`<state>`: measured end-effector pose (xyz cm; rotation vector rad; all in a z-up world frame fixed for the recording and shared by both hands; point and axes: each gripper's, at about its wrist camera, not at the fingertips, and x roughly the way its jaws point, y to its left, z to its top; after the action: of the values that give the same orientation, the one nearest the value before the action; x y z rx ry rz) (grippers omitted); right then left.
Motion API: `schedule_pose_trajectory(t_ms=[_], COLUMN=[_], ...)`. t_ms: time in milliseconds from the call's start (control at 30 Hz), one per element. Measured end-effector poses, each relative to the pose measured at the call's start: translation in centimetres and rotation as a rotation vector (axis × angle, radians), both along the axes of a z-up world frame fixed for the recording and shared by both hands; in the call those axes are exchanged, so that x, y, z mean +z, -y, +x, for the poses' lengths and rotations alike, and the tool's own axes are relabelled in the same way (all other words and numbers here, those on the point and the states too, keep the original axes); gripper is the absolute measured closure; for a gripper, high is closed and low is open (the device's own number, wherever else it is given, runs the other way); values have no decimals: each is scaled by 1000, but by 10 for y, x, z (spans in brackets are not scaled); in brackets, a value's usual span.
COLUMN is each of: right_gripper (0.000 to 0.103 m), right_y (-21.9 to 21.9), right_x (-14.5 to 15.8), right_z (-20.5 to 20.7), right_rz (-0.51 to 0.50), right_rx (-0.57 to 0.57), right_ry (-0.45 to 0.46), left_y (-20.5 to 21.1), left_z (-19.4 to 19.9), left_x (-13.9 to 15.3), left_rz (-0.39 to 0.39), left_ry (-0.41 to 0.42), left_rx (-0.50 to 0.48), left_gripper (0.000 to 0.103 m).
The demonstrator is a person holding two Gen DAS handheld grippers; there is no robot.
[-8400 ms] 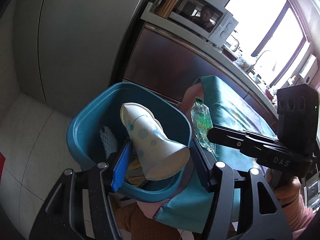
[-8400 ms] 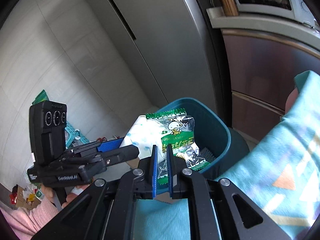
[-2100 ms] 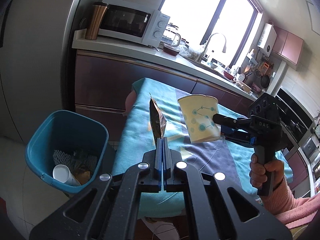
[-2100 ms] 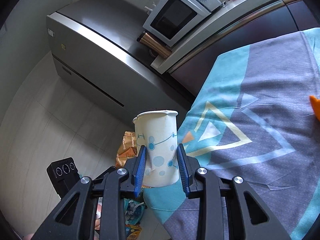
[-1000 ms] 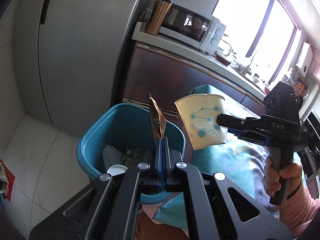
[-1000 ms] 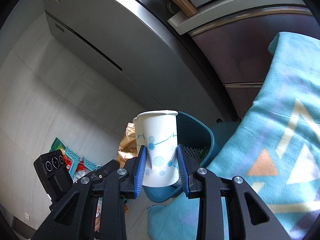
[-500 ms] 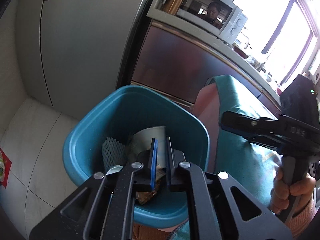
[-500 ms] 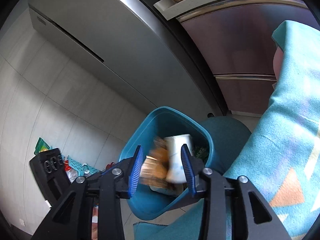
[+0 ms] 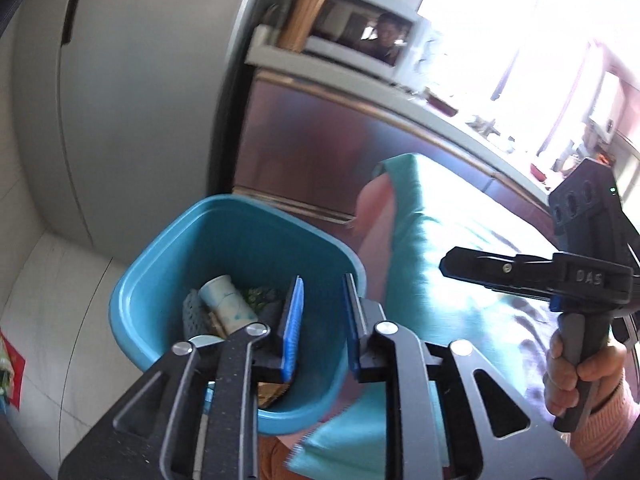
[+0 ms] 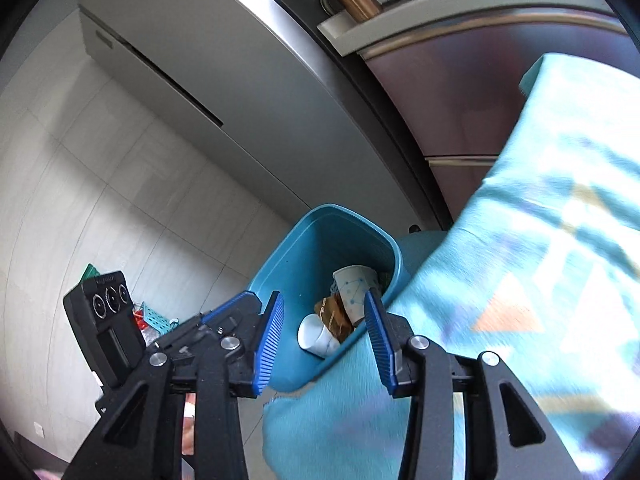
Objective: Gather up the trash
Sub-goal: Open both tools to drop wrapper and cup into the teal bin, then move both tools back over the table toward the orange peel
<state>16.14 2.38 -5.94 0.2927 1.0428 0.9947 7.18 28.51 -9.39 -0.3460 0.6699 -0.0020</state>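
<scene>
Now that both grippers have let go, the trash they carried lies in the blue bin [image 10: 288, 264]. A second ago the right gripper [image 10: 324, 328] was clamped on the dotted paper cup [image 10: 356, 284] and the left gripper [image 9: 320, 316] pinched the gold wrapper [image 10: 334, 316] above the rim; half a second ago both pieces were blurred in mid-fall. At this moment the right gripper's jaws stand wide apart with nothing between them, and the left gripper's jaws are parted too, more narrowly, and equally empty.

In the right wrist view the dotted cup rests tilted against the bin's wall on the table side, with the gold wrapper just beside it and a second, plain white cup [image 10: 316, 336] lying nearer the front rim. The left wrist view shows a cup lying on its side among net-like packing and green scraps.

The bin stands on the floor against the near edge of the table, whose teal cloth [image 10: 540, 280] hangs down beside it. Compared with two seconds ago, when both grippers were still over the table, they have swung across to the bin. I judge this drop-off done; whether more trash waits on the table cannot be told from here.
</scene>
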Motion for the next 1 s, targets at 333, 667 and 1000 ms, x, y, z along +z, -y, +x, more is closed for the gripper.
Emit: schedule_pose_trajectory(t_ms=[333,667,1000], right_gripper=[57,57,57], right_y=[79,198,303], right_x=[26,25,11], right_z=[-30,-41,-15], right_rz=[7,-52,-97], right_rx=[-110,-355,-613], right_ry=[124,156,142], left_y=[72,175,266], left_z=[-8,22,53], left_x=[37,37,31], left_rz=[-1,3,23], left_ry=[104,79,37], left_rx=[-185,-408,-558], left_gripper=[72,69,68])
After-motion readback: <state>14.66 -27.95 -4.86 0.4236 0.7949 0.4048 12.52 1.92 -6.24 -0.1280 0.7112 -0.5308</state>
